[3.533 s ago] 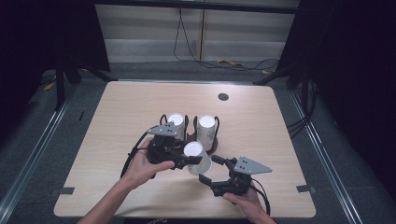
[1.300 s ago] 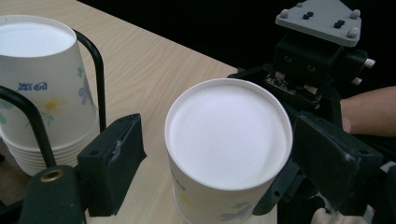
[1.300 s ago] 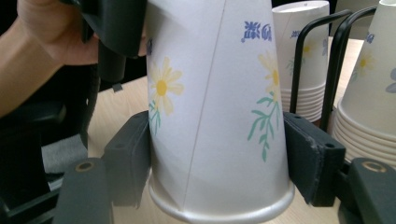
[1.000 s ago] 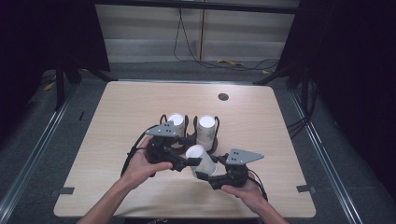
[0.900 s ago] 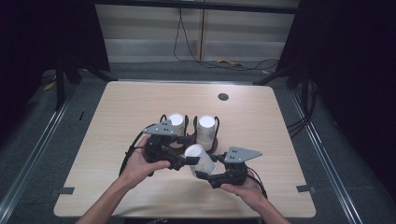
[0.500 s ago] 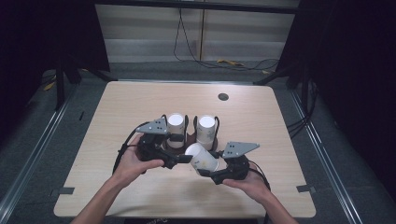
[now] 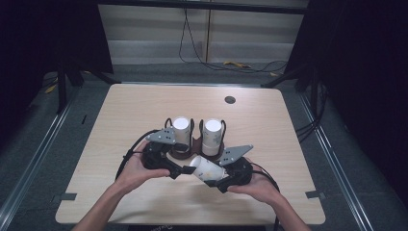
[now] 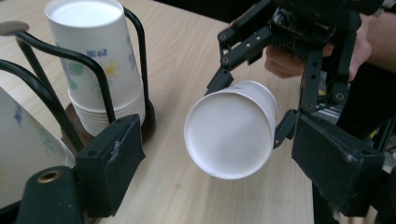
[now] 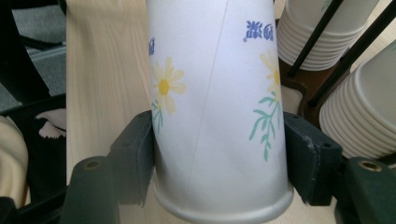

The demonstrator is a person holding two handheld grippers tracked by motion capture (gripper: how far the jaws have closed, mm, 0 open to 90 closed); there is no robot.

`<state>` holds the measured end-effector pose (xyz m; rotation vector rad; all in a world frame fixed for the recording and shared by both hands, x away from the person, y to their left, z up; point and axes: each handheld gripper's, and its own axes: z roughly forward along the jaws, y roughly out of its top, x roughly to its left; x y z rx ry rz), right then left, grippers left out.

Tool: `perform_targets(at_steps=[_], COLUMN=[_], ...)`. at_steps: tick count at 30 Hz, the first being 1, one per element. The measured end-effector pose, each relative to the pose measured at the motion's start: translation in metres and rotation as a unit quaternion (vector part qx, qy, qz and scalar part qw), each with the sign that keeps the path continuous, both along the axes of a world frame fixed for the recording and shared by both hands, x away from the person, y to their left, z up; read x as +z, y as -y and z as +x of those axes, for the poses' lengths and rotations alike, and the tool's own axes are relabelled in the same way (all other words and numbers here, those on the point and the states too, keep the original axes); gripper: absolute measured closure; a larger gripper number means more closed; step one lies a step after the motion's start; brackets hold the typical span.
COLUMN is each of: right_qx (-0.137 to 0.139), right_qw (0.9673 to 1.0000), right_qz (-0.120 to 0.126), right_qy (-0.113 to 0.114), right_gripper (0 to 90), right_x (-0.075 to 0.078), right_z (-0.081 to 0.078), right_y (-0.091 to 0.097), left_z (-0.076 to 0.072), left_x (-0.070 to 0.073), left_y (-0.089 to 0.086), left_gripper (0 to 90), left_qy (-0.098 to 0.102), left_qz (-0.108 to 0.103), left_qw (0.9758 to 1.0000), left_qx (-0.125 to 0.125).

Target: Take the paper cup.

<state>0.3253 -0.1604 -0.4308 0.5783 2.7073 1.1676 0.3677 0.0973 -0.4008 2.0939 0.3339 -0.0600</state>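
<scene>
Low in the high view, just right of centre, the right gripper (image 7: 217, 177) clamps a daisy-printed paper cup (image 7: 208, 168), held tipped on its side above the table (image 7: 120, 115). The left gripper (image 7: 180, 170) has just opened its jaws and let go; a second ago both held the cup. So the handover looks finished. Just behind, mid-frame, two stacks of paper cups (image 7: 181, 129) stand upside down in a black wire holder (image 7: 192, 144), crowding any forward move. Farther back, upper right, is a dark round hole (image 7: 230, 99).
</scene>
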Motion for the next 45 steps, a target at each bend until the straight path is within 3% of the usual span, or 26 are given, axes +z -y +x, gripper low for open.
perform_targets(at_steps=[8,14,25,29,36,43,45], right_qx=[0.006,0.018,0.029,0.029,0.034,0.041,0.044], right_qw=[0.9996,0.9989,0.9974,0.9967,0.9931,0.991,0.9903], right_qz=[-0.029,-0.044,-0.066,-0.076,-0.112,-0.127,-0.132], right_qy=[0.001,-0.002,-0.007,-0.005,0.006,0.001,0.001], right_gripper=[33.5,33.6,34.0,34.1,34.1,34.4,34.4], right_x=[0.007,0.014,0.009,0.009,0.01,0.007,0.007], right_z=[0.0,0.001,0.003,0.003,0.001,0.001,0.001], right_y=[0.001,0.0,-0.005,-0.007,-0.012,-0.015,-0.017], left_z=[-0.001,-0.003,-0.006,-0.007,-0.008,-0.009,-0.009], left_x=[-0.004,-0.007,-0.011,-0.015,-0.021,-0.024,-0.025], left_y=[0.004,0.007,0.01,0.013,0.018,0.02,0.021], left_gripper=[17.4,24.2,28.5,29.2,27.9,28.0,27.2], left_qy=[0.0,0.005,0.012,0.02,0.019,0.018,0.022], left_qz=[0.012,0.025,0.041,0.058,0.079,0.09,0.101], left_qw=[0.9999,0.9992,0.9983,0.9972,0.9956,0.9945,0.993], left_qx=[-0.01,-0.029,-0.04,-0.043,-0.047,-0.05,-0.058])
